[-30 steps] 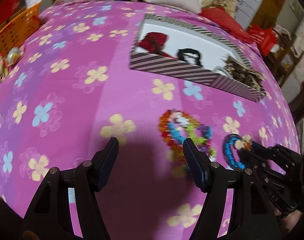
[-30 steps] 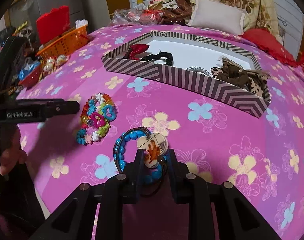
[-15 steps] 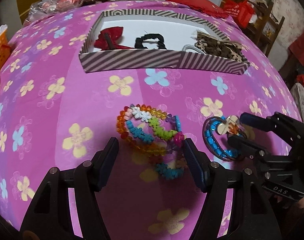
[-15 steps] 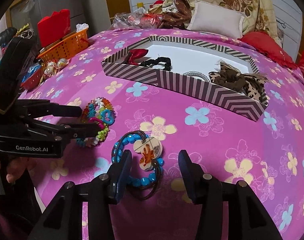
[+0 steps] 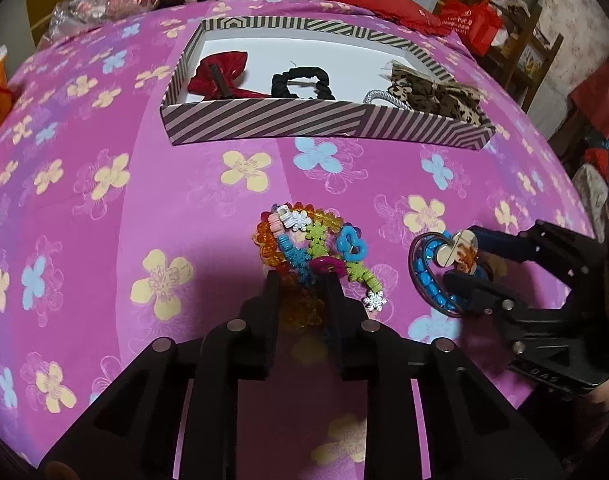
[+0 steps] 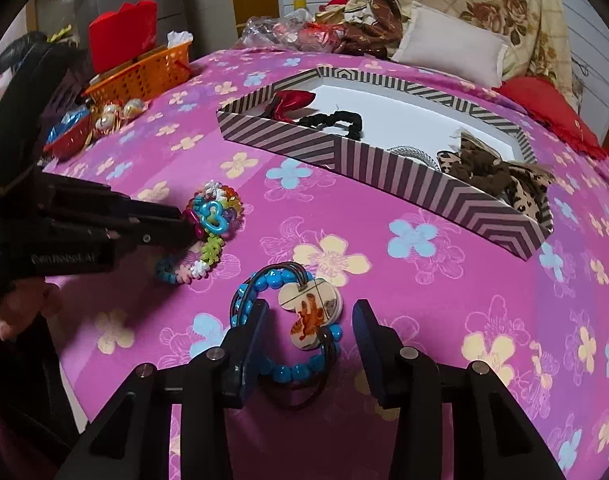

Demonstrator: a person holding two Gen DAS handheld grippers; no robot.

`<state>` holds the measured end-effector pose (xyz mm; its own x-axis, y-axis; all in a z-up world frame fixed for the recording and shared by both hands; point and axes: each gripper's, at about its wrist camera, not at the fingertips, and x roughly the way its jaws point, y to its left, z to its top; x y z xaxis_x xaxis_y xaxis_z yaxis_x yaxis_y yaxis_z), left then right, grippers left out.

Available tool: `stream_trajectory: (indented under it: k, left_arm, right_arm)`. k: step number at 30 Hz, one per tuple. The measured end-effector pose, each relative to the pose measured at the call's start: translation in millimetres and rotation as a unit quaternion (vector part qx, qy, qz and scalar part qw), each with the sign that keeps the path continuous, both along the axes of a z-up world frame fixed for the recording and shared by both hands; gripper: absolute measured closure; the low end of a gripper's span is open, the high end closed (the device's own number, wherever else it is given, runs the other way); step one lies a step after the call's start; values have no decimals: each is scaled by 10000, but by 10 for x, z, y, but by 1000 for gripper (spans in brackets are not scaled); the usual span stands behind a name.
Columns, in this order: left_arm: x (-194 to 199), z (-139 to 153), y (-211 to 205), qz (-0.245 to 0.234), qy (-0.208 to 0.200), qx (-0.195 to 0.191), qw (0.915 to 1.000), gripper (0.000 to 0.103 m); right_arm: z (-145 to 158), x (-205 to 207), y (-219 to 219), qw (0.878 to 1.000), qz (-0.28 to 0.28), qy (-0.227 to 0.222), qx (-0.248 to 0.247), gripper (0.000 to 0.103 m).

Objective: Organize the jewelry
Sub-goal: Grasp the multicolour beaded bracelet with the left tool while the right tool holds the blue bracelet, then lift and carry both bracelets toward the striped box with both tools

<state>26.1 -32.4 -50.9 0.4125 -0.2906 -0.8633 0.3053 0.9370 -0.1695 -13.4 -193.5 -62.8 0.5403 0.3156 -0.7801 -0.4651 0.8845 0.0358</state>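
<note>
A bundle of colourful bead bracelets (image 5: 304, 236) (image 6: 214, 216) lies on the pink flowered bedspread. My left gripper (image 5: 302, 280) (image 6: 186, 224) is closing on its near part, and orange beads and a pink ring are pinched between the fingers. To the right lies a blue bead bracelet (image 6: 272, 280) (image 5: 424, 280) with a butterfly charm. My right gripper (image 6: 310, 320) (image 5: 462, 258) straddles it, jaws closing; the right finger stands apart from it. Further back, the striped box (image 5: 304, 120) (image 6: 384, 168) holds a red bow, a black scrunchie, a silver band and a leopard bow.
An orange basket (image 6: 144, 76) and a red dish of trinkets (image 6: 70, 140) stand at the left edge of the bed. Pillows (image 6: 448, 48) and clutter lie behind the box. Red bags (image 5: 476, 20) and a chair stand off to the right. The bed's front edge is just below the grippers.
The left gripper swung over the colourful bracelets and its wide jaws came together on them. The right gripper's jaws parted from the butterfly charm and now stand either side of the blue bracelet.
</note>
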Motion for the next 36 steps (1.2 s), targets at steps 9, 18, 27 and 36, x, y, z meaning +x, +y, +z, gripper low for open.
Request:
stream_trajectory:
  k: [9, 18, 27, 36]
  left_arm:
    - [26, 230, 184, 237, -5, -562, 9981, 95]
    - [-1, 506, 393, 464, -175, -916, 9946, 95]
    - [-117, 768, 557, 666, -442, -1010, 9917, 95]
    - [-207, 989, 626, 714, -677, -1058, 9895, 95]
  right_arm:
    - [53, 18, -41, 9998, -64, -117, 169, 89]
    - [192, -73, -86, 9989, -89, -102, 453, 97]
    - [535, -170, -142, 9961, -130, -389, 788, 97]
    - [760, -180, -131, 9945, -125, -591, 855, 97]
